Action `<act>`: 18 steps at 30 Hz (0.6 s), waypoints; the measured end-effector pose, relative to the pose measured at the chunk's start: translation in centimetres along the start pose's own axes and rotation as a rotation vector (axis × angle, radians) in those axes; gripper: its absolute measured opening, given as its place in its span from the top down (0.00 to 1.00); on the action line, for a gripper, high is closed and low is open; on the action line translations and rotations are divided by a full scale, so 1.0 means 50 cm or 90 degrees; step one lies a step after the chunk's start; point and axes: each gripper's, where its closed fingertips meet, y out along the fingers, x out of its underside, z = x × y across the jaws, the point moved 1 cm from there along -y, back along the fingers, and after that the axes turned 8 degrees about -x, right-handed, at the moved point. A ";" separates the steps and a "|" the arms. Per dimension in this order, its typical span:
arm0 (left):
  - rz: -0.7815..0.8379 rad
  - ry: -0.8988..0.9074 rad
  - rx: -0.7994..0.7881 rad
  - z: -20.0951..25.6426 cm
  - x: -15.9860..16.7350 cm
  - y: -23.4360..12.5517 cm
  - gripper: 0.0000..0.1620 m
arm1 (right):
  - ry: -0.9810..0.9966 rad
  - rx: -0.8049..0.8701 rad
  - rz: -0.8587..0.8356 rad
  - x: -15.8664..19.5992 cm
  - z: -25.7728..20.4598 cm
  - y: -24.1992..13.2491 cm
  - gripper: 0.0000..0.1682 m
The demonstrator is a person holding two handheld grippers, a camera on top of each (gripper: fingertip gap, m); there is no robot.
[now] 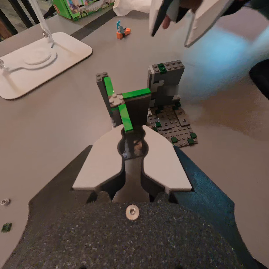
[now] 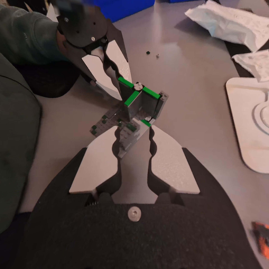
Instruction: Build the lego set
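The lego build (image 1: 145,104) stands on the grey table: a grey studded baseplate (image 1: 174,131) with dark green tiles, grey walls topped with bright green tiles, and a light grey round plate (image 1: 116,99) at their junction. My left gripper (image 1: 132,128) is shut on the near end of one green-topped wall. The right wrist view shows it (image 2: 120,93) clamped on that wall from the far side. My right gripper (image 2: 133,127) is open and empty, its fingers spread over the build's tall grey wall (image 2: 128,139). It shows blurred and raised in the left wrist view (image 1: 170,36).
A white stand base (image 1: 36,62) lies to the left. A green box (image 1: 81,8) and a small orange and teal model (image 1: 123,31) sit behind. White bags (image 2: 227,24) lie at the back. Two tiny loose pieces (image 2: 148,52) lie on the table. A person's sleeve (image 2: 21,36) is at left. The tips of one gripper are about 11 centimetres away from the tips of the other. The white stand base (image 1: 36,62) is about 30 centimetres from both grippers' fingertips.
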 end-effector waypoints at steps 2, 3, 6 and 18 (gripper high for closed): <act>0.005 -0.021 0.007 -0.002 0.003 -0.009 0.85 | 0.061 0.016 -0.013 0.003 -0.025 0.005 0.71; 0.014 -0.037 0.017 -0.002 0.001 -0.014 0.85 | 0.087 0.036 -0.027 0.010 -0.032 0.012 0.67; 0.004 -0.064 0.034 -0.012 0.010 -0.010 0.81 | 0.130 0.105 -0.078 0.043 -0.042 0.044 0.61; -0.099 -0.042 0.156 0.077 0.055 -0.006 0.78 | -0.044 0.091 -0.138 0.080 0.006 0.060 0.86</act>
